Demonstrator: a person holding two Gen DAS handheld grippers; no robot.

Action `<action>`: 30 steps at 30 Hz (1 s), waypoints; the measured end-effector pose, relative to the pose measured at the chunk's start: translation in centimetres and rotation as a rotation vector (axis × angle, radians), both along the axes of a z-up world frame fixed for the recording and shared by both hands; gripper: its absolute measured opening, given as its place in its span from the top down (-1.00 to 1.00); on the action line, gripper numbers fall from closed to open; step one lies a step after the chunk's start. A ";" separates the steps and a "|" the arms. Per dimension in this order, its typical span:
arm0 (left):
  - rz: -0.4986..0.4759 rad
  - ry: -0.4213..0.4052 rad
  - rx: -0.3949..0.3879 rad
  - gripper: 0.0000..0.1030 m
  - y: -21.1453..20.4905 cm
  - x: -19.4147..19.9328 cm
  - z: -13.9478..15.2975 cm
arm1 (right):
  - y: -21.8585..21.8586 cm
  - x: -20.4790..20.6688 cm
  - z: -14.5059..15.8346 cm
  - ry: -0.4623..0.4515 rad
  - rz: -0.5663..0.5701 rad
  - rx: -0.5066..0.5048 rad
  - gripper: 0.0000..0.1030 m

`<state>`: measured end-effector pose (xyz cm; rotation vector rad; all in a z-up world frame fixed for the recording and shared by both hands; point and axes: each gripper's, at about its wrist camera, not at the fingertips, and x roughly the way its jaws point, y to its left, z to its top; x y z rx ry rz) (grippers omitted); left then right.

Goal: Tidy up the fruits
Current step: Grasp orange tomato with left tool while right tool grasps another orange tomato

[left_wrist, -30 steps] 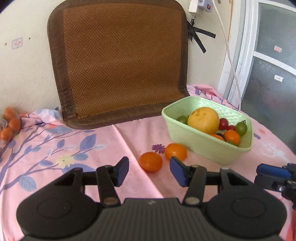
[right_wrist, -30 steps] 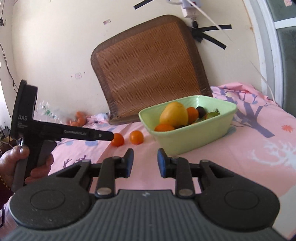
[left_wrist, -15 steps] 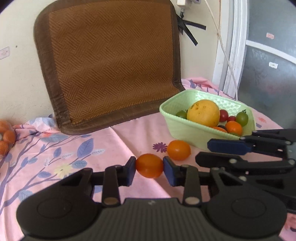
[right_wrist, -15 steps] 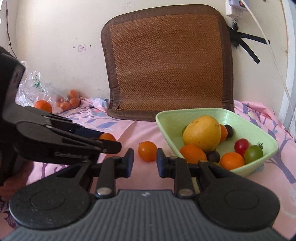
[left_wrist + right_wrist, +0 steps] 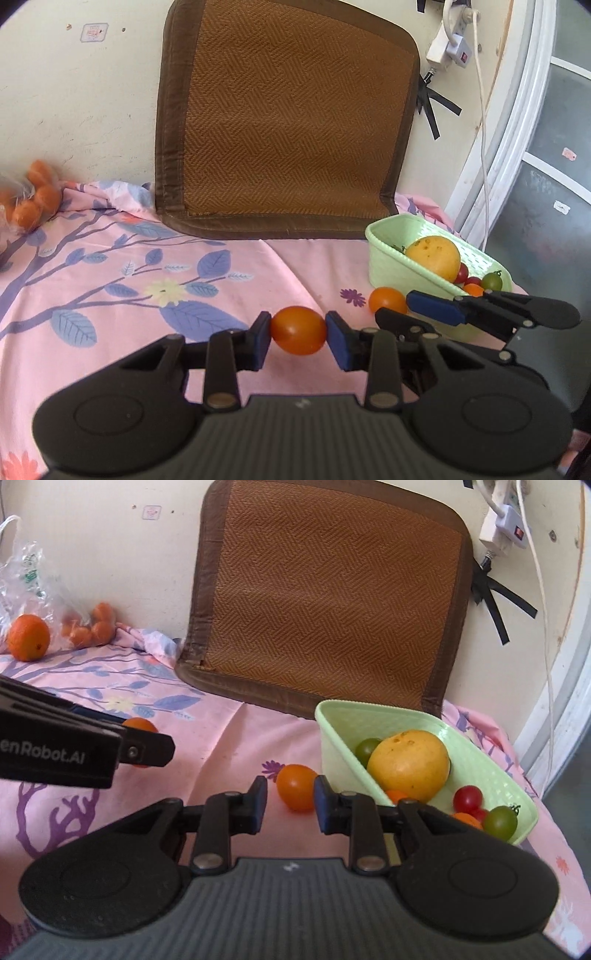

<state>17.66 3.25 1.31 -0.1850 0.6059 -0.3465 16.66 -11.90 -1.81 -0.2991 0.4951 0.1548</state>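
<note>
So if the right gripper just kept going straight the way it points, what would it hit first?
Most likely the loose orange tomato on the pink cloth, which lies just ahead of the right gripper, roughly in line with its narrow gap. The green basket is close on the right; depth is hard to judge.

An orange tomato [image 5: 298, 329] sits between blue-padded black tongs [image 5: 298, 341]. The desk cloth [image 5: 110, 295] is pink with purple branches and blue leaves. A pale green basket [image 5: 406, 720] holds yellow, red, green and orange fruit. A brown herringbone mat [image 5: 288, 122] stands behind.
</note>
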 end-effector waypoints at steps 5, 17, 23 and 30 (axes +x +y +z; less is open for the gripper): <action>-0.005 -0.016 -0.001 0.37 -0.1 -0.3 0.1 | 1.5 0.8 -0.5 -0.010 -0.062 -0.107 0.39; -0.088 -0.044 0.012 0.37 -0.9 -1.3 0.6 | -1.4 -8.0 1.4 -0.114 0.007 -0.144 0.57; -0.295 -0.069 0.071 0.36 -5.5 -4.4 0.9 | -7.5 -13.7 1.1 -0.050 -0.005 0.012 0.59; -0.337 -0.017 0.145 0.36 -10.9 -7.7 -0.5 | -9.9 -14.5 0.4 -0.026 0.033 0.170 0.57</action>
